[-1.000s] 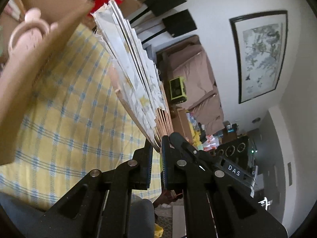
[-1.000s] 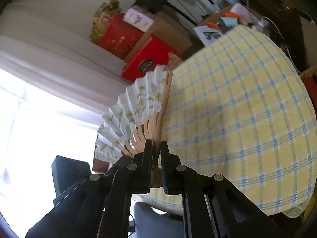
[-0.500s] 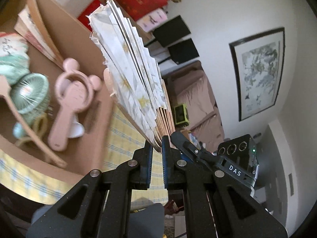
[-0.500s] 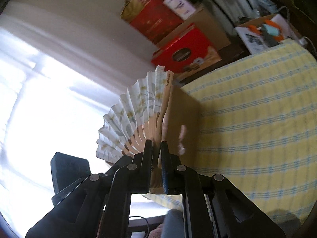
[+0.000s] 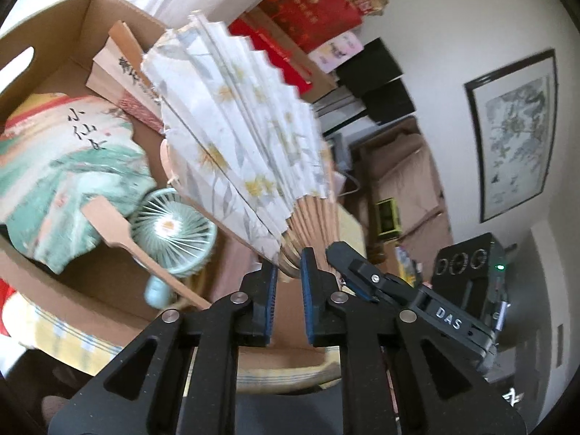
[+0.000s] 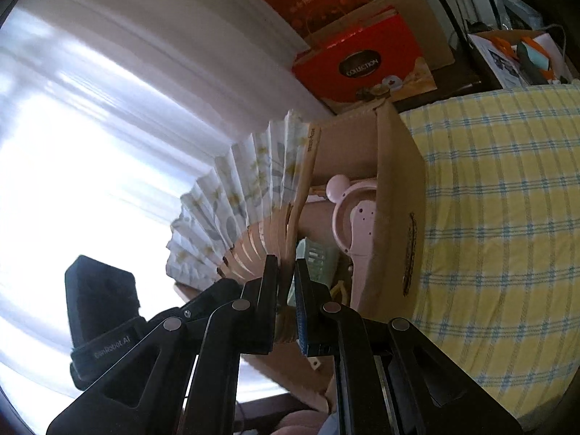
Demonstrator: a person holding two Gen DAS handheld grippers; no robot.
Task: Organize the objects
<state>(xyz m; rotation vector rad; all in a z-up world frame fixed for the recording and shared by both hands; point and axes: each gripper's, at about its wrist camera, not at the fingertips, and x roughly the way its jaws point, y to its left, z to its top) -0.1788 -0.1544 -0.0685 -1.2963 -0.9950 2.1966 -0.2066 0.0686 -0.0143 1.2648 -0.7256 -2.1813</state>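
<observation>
Left wrist: left gripper (image 5: 288, 268) pinching paper fan (image 5: 243, 137) at its ribs, above cardboard box (image 5: 72, 36) holding other fans. Right wrist: right gripper (image 6: 286, 272) pinching same fan (image 6: 250, 195), box (image 6: 395, 188) on checked worktop (image 6: 500, 199).

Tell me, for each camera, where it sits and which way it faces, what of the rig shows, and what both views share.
Left wrist: sits on the left hand-held gripper, looking along its fingers down into the cardboard box toward the wall; the right hand-held gripper shows beside it.
Right wrist: sits on the right hand-held gripper, facing the curtain and the checked tablecloth; the left hand-held gripper shows at lower left.
Shared: the paper fan, the box, the red boxes.
</observation>
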